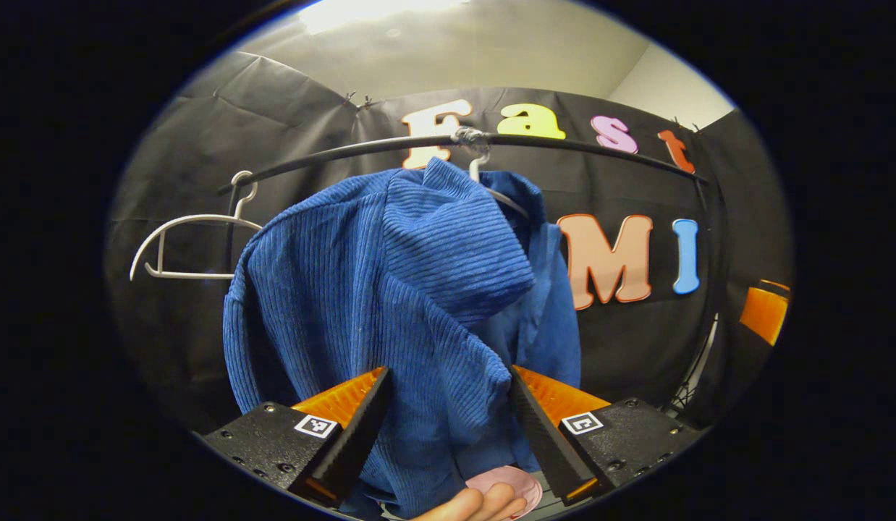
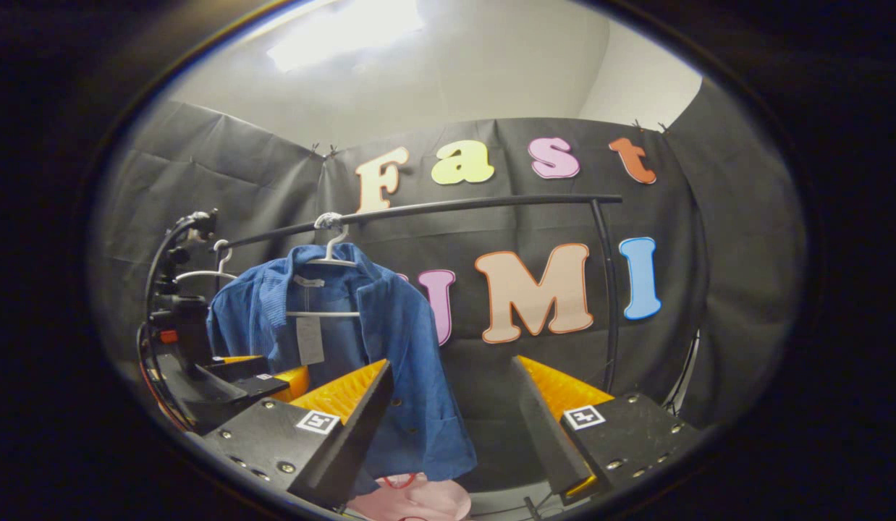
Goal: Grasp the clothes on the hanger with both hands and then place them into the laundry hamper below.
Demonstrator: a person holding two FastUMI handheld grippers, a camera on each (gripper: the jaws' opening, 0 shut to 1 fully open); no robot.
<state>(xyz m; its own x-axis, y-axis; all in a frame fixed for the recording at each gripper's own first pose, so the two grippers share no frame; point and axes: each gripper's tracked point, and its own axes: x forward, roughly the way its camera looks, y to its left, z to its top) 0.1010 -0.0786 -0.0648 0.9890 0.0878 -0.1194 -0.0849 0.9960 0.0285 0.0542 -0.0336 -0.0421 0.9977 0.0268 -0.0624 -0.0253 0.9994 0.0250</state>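
Observation:
A blue corduroy jacket [image 1: 390,289] hangs on a white hanger [image 1: 491,189] from the black rail [image 1: 578,147]. My left gripper [image 1: 444,376] is open, right up against the jacket's lower part, with a fold of the cloth lying between its orange-and-black fingers. In the right gripper view the same jacket [image 2: 397,340] hangs left of centre, with my left gripper [image 2: 267,370] low at its left side. My right gripper [image 2: 451,373] is open and empty; the jacket's right hem hangs just beyond its left finger [image 2: 361,405]. Something pink [image 2: 412,501] lies below the jacket.
An empty white hanger [image 1: 191,246] hangs at the rail's left end. The rail's upright post [image 2: 609,289] stands to the right. A person's fingers [image 1: 477,503] and the pink thing [image 1: 509,481] show under the jacket. An orange shape [image 1: 765,311] sits at the far right.

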